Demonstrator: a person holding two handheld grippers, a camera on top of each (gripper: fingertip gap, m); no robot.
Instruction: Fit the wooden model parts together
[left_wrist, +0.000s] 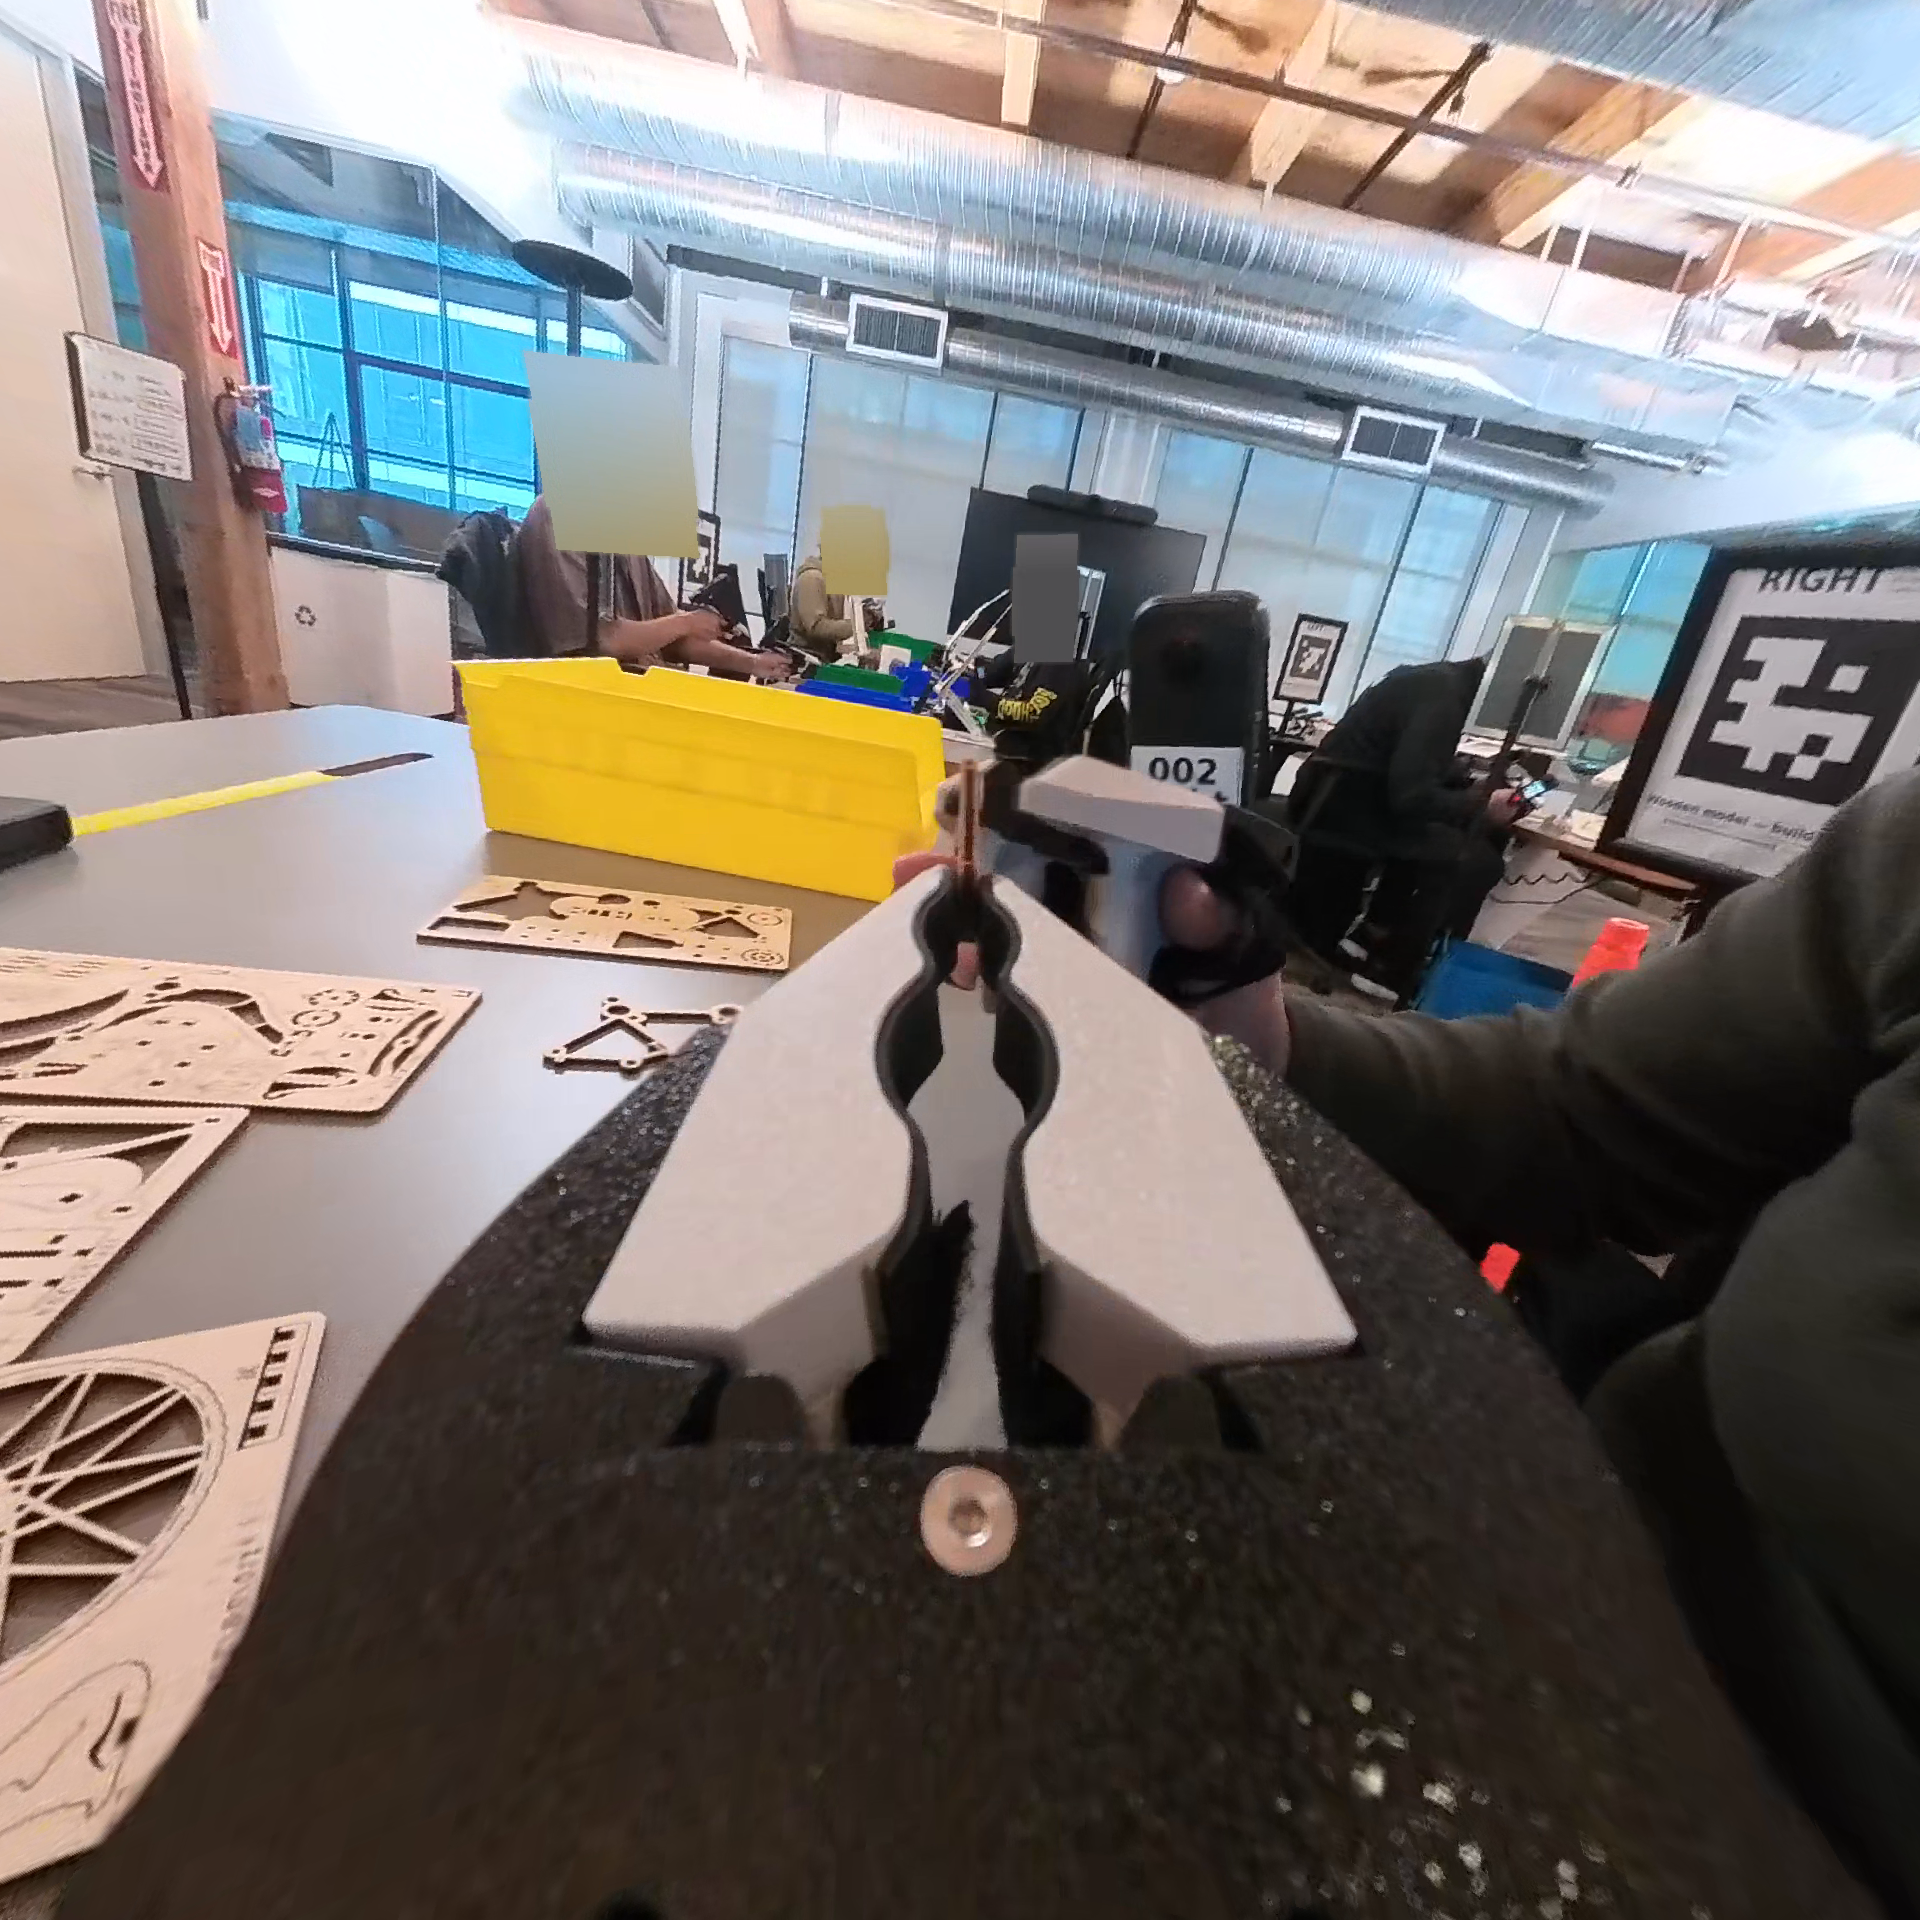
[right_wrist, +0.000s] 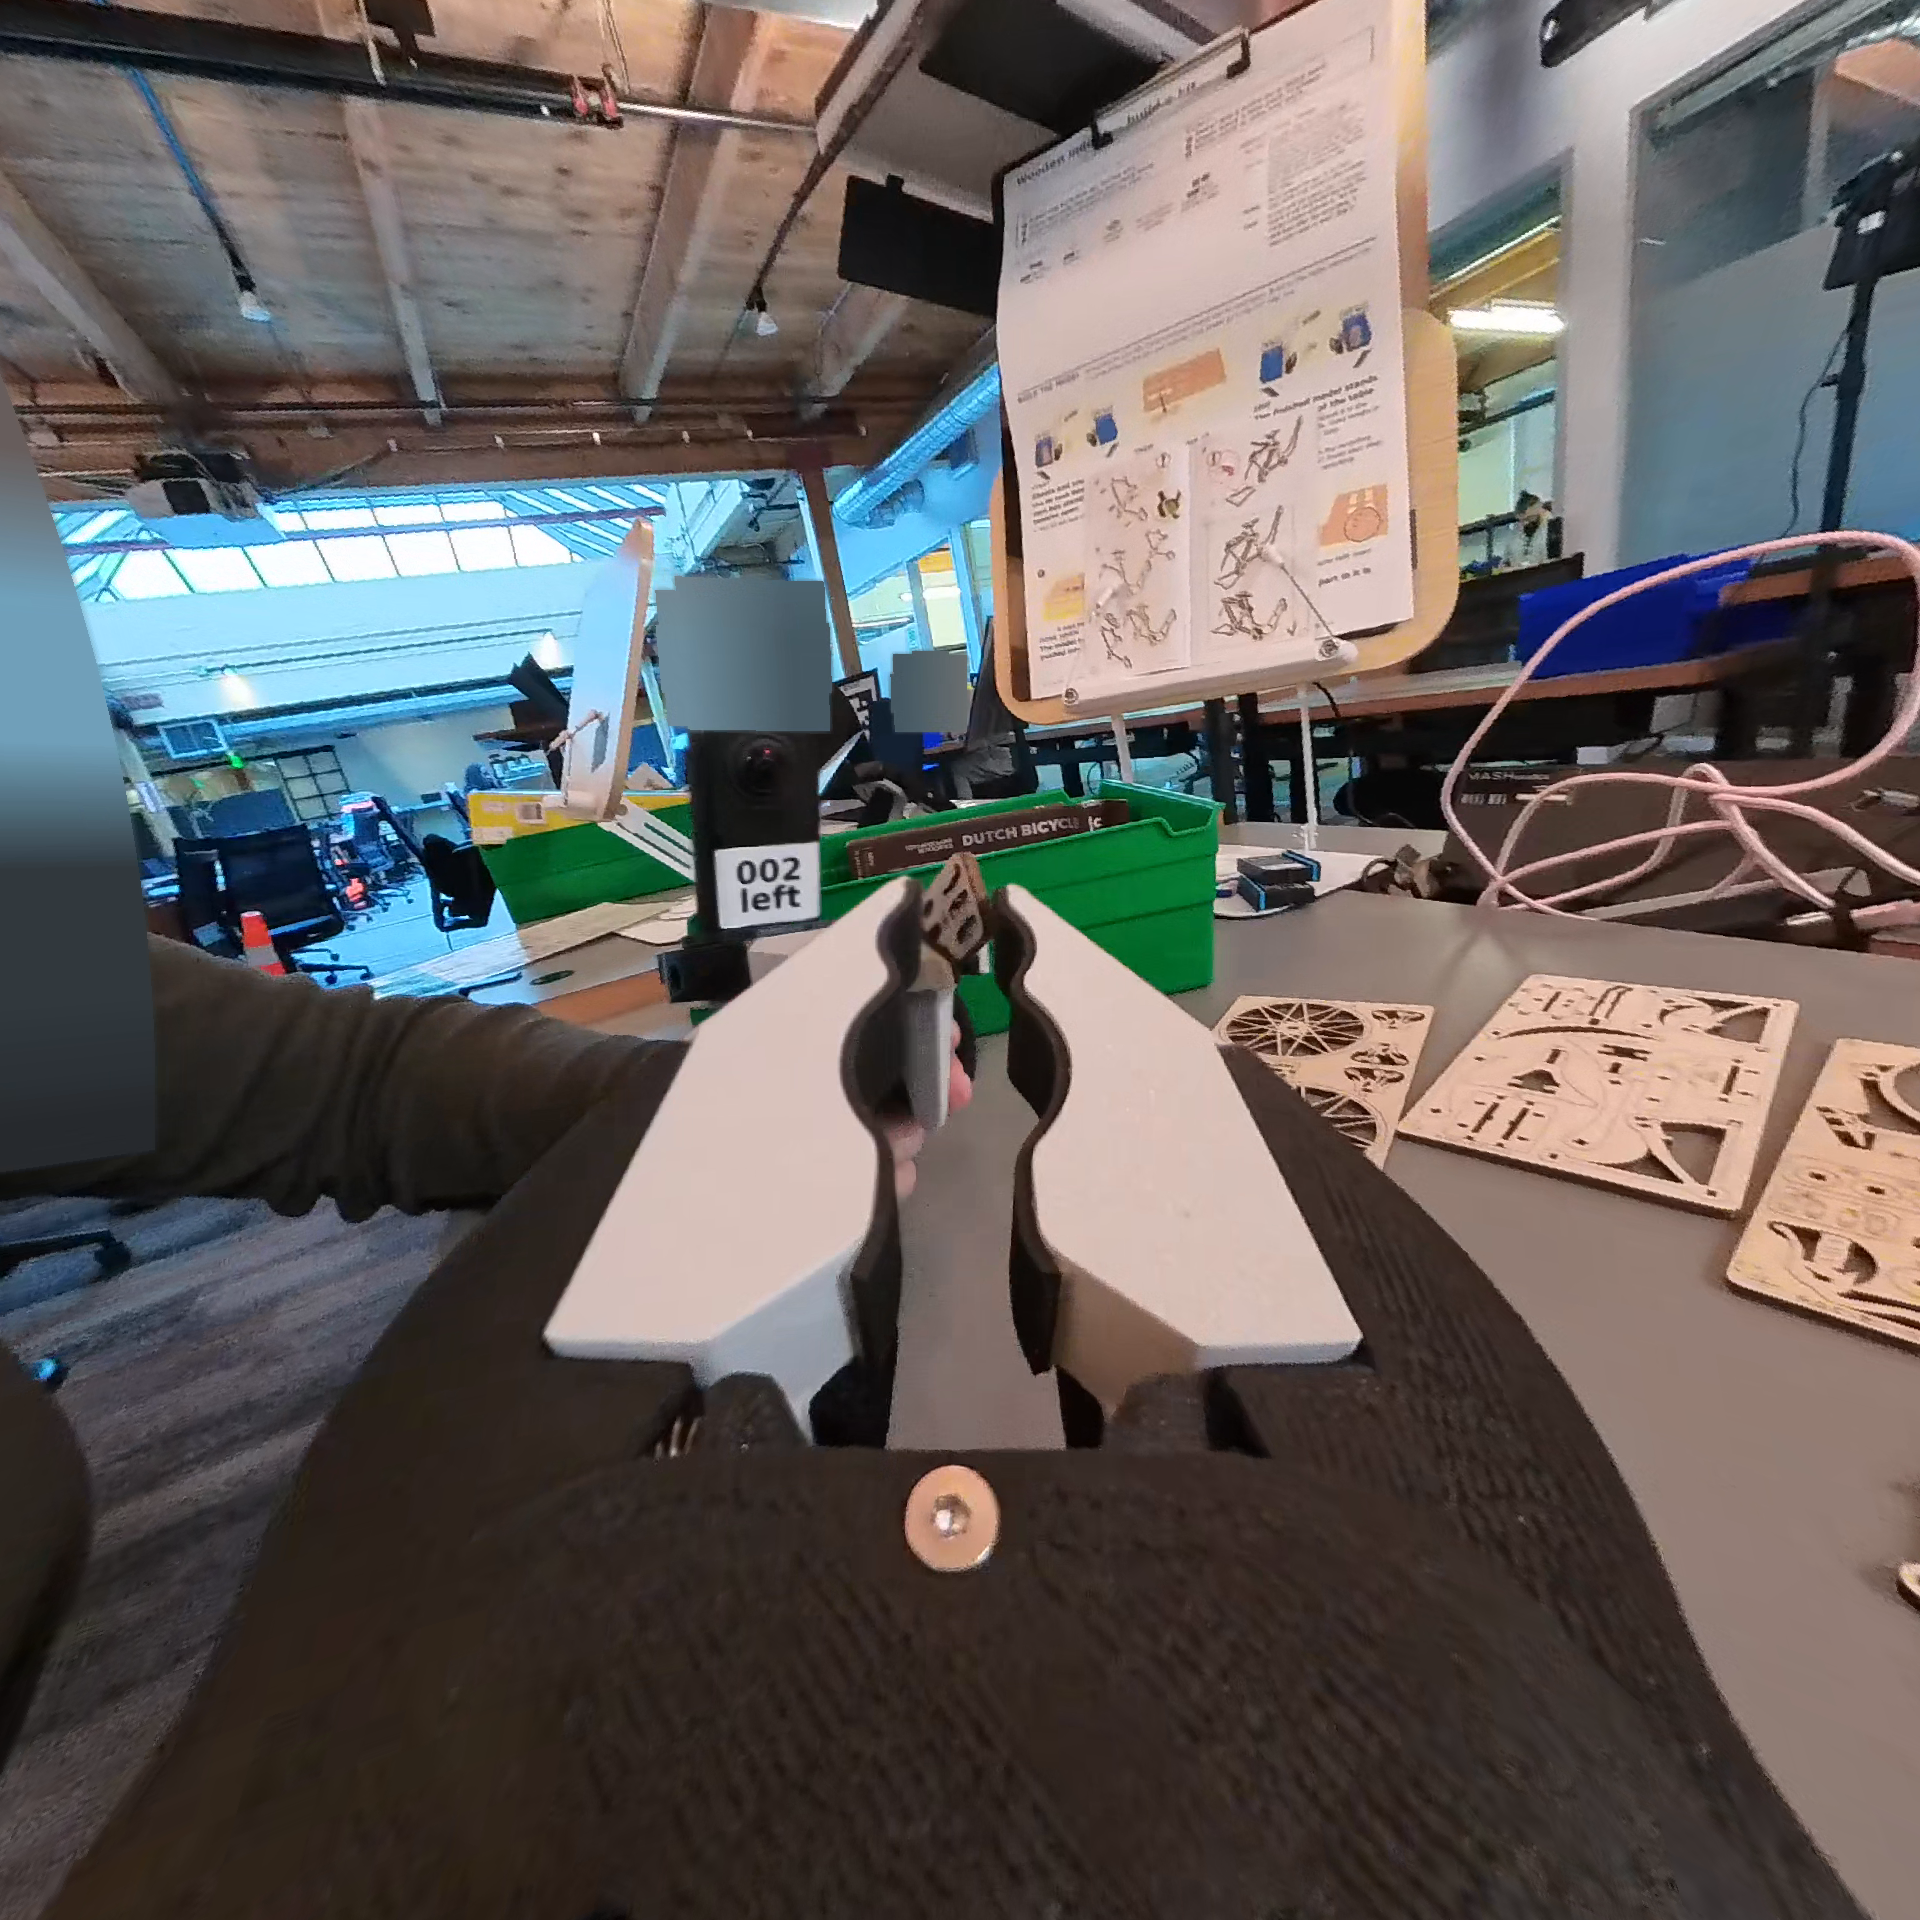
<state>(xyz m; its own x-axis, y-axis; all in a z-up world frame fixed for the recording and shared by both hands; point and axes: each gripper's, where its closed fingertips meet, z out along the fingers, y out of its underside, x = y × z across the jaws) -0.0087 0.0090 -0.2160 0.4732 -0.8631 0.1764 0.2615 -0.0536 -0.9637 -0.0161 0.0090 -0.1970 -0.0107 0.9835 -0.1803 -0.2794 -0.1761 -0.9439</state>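
A: Starting at nine o'clock in the left wrist view, what's on the desk (left_wrist: 343, 821)?

B: Laser-cut wooden sheets (left_wrist: 223, 1029), lying flat, and a loose triangular frame piece (left_wrist: 623, 1034) just beside them. The yellow bin (left_wrist: 696, 790) stands behind at eleven o'clock.

A: And the left gripper (left_wrist: 964, 894)?

B: Its fingers are nearly together at the tips, pinching a thin wooden part (left_wrist: 966, 831) seen edge-on at twelve o'clock. The right gripper (left_wrist: 1101, 831) sits just past it, toward one o'clock, very close.

A: From the other side?

B: In the right wrist view the right gripper (right_wrist: 961, 920) has its fingers narrowed on a small dark cut-out piece (right_wrist: 956, 914), held upright at the tips. More sheets (right_wrist: 1600, 1091) lie at three o'clock, and a green bin (right_wrist: 1101, 904) is behind.

A: How will these parts handle?

B: Light, stiff, thin ply, I'd judge, with slender webs that could snap. Best gripped on the flat faces near solid wood, pressing straight along the slot without twisting.
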